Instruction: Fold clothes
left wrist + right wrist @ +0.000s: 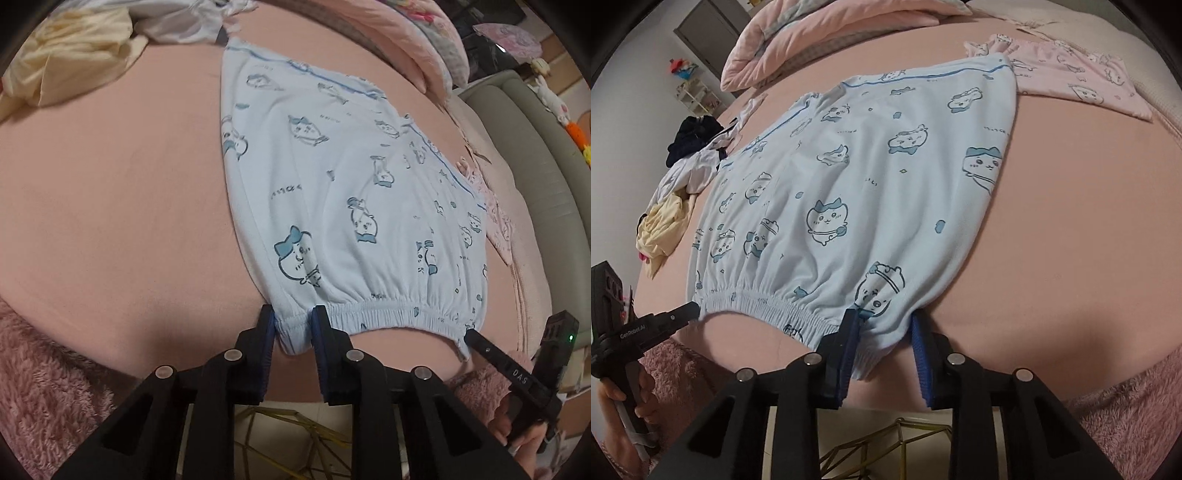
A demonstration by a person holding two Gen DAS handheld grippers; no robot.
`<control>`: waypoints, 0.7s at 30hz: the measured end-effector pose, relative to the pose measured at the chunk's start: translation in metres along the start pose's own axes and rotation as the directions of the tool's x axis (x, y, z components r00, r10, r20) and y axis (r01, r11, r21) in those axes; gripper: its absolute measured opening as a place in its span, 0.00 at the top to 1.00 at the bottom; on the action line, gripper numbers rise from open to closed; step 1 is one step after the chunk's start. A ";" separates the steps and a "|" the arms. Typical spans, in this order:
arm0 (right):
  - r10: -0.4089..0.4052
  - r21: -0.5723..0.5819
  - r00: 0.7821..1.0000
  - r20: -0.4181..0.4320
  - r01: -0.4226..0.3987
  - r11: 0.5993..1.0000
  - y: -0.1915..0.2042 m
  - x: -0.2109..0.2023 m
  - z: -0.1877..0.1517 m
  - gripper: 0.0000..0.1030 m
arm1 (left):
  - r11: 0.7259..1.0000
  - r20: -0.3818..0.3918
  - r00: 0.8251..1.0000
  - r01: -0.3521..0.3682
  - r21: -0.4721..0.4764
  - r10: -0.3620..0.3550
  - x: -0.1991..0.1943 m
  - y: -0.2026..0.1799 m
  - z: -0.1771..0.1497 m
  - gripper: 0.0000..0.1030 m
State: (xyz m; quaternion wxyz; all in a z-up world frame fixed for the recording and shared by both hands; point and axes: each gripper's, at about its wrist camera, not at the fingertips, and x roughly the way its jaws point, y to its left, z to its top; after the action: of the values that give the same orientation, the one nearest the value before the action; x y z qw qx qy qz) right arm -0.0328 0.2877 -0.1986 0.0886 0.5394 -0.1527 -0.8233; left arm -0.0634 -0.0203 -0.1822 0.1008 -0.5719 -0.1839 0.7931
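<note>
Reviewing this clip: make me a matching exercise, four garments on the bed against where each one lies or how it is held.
Garments:
1. blue shorts
2. pink printed garment
3. cream garment
4. dark garment

Places:
A. crumpled, beside a white garment
B. flat, at the shorts' far hem
C. waistband between both grippers' fingers
D. bunched at the bed's edge, beyond the white garment

Pairs: 1-C, 2-B, 3-A, 4-D.

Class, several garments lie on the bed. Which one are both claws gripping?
The light blue cartoon-print shorts: the left claw and right claw pinch its waistband. The pink shorts lie untouched behind.
</note>
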 end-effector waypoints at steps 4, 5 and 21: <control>-0.017 -0.027 1.000 0.011 0.017 0.999 0.007 0.003 0.004 0.95 | 1.000 0.003 1.000 -0.002 0.020 0.002 0.000 -0.001 0.006 0.81; -0.021 -0.034 1.000 0.013 0.022 0.999 0.008 0.003 0.005 0.95 | 1.000 0.007 1.000 -0.002 0.021 0.002 -0.005 -0.003 0.006 0.87; 0.048 0.067 0.999 -0.017 -0.047 0.997 -0.010 -0.014 -0.009 0.88 | 1.000 0.013 1.000 -0.004 0.004 0.004 -0.031 0.008 -0.004 0.88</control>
State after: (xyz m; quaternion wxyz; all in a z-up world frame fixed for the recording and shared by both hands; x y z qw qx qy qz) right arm -0.0183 0.2999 -0.1932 0.0916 0.5458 -0.1919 -0.8105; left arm -0.0488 -0.0382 -0.1597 0.0992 -0.5669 -0.1820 0.7973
